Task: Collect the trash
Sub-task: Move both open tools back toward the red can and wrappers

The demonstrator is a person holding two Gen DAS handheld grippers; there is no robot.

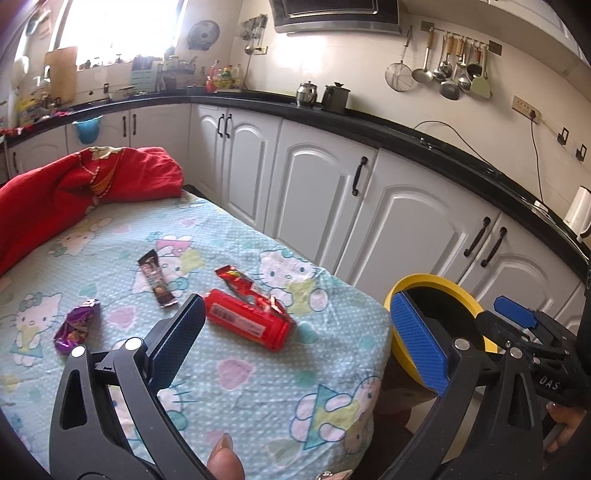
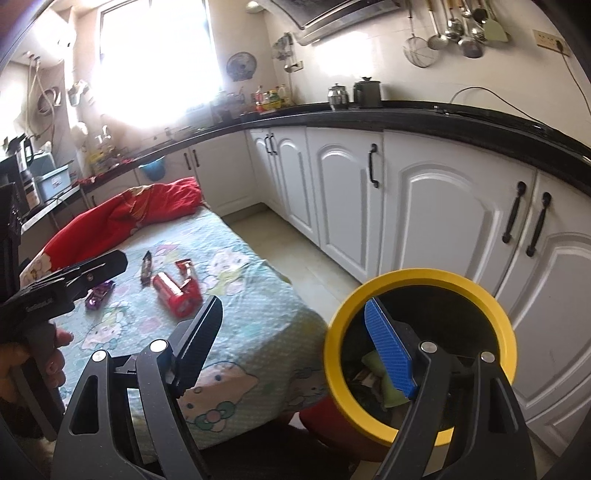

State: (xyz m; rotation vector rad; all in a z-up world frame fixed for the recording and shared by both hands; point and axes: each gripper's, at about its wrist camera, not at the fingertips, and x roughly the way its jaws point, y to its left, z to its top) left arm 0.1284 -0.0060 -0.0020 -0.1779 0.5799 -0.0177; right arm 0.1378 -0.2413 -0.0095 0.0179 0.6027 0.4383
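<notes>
Glossy foil wrappers (image 1: 242, 286); printed cloth sheet (image 1: 229, 387)

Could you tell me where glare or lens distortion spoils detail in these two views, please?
Left wrist view: the window is blown out white, and the black countertop bows from fisheye curvature. Right wrist view: the same window flares over its surroundings; the trash on the bedsheet stays legible.

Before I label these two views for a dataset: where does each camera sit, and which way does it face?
Left wrist: on the left gripper, looking over the patterned sheet at the red can; a fingertip and the right gripper show.
Right wrist: on the right gripper, above the yellow-rimmed bin; the left gripper and a hand show.
Shared: can, wrappers, bin, white cabinets.
</notes>
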